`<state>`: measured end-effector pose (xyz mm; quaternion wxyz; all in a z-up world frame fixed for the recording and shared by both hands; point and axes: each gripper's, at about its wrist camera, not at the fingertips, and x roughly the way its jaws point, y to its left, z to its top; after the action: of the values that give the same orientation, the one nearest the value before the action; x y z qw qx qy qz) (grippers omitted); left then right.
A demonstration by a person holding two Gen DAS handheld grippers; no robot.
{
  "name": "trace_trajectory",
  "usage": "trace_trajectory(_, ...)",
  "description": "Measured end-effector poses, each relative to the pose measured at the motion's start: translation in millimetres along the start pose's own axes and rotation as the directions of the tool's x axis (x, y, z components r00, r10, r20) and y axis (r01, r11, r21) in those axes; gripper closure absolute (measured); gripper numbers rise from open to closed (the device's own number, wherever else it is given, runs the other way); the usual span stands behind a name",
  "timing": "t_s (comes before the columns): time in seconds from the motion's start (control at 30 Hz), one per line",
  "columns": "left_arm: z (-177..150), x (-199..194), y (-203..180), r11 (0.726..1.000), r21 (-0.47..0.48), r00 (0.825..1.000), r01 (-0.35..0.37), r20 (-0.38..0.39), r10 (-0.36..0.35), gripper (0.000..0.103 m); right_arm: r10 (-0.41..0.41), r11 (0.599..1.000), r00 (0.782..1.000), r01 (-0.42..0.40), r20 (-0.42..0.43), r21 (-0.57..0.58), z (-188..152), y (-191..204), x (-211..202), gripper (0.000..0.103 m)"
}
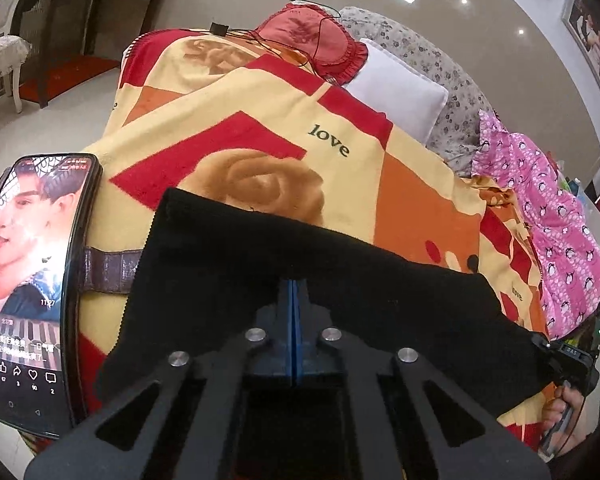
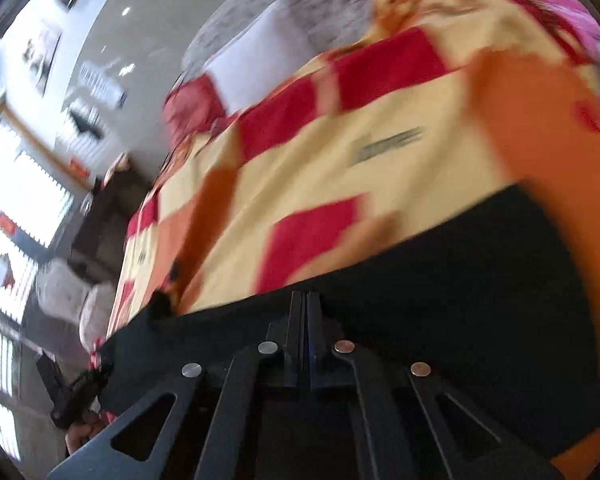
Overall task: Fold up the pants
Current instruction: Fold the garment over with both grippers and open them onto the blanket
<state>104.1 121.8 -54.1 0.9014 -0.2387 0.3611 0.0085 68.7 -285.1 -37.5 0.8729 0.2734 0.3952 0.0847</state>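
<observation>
The black pants [image 1: 300,264] lie as a dark band across the near edge of the bed, on the red, orange and cream blanket [image 1: 260,120] that covers it. The left gripper [image 1: 295,308] has its jaws pressed together with the black cloth bunched right at the tips, so it appears to be pinching the fabric at the near edge. The right gripper [image 2: 305,320] is likewise pressed shut over the pants [image 2: 440,280], with dark cloth around its tips; that view is smeared, so I cannot tell how much cloth it holds. A phone [image 1: 32,280] leans at the bed's left edge, just beside the pants, and a pink patterned garment [image 1: 548,216] lies along the right edge. A white pillow [image 1: 400,88] and a red cushion [image 1: 312,40] sit toward the far end. The step in hand looks like the start of a fold, with both edges of the pants taken up. The next move likely calls for lifting both held points together and carrying them over the rest of the cloth, keeping the edge taut and clear of the phone.
</observation>
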Motion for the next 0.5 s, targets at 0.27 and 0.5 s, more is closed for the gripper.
trace_trajectory(0.27,0.2,-0.1,-0.5,1.000,0.004,1.000,-0.004,0.002,0.004,0.101,0.047,0.992,0.983,-0.067,0.177,0.111,5.0,-47.8,-70.0,0.093)
trace_trajectory(0.5,1.4,-0.7,-3.0,1.000,0.017,1.000,-0.018,0.001,0.018,0.102,0.027,0.999,0.999,-0.025,0.039,-0.032,-39.2,-20.3,-61.0,0.083)
